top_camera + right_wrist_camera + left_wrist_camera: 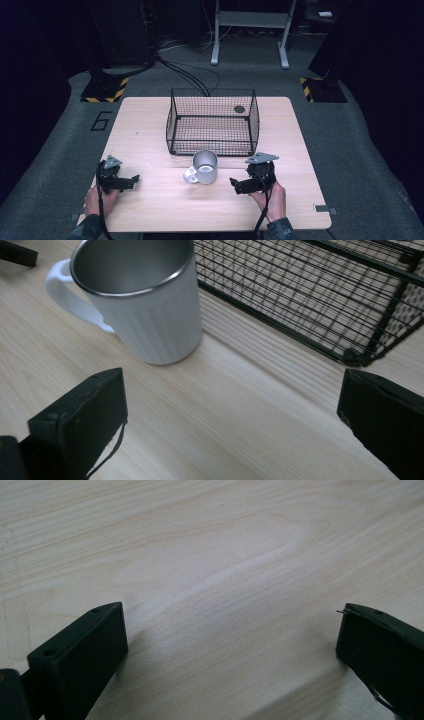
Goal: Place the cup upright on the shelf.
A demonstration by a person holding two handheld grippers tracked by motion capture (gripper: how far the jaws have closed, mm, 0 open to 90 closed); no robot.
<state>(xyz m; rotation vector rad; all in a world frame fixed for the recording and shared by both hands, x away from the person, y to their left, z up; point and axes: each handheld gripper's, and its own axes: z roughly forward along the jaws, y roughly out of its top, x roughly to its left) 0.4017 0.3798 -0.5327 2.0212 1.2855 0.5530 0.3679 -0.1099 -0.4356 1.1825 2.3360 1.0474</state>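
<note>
So the mug [205,167] sits upright on the desk [150,210], just ahead and left of the right tongs [234,185], with the wire basket [212,120] right behind it. Both tongs are spread wide with nothing in them; the left tongs [134,179] rest well off to the side. Looks like a light, stiff metal cup with a ribbed wall, probably slick. I'd pinch the rim wall, since the handle [70,292] points away from the right tongs.
</note>
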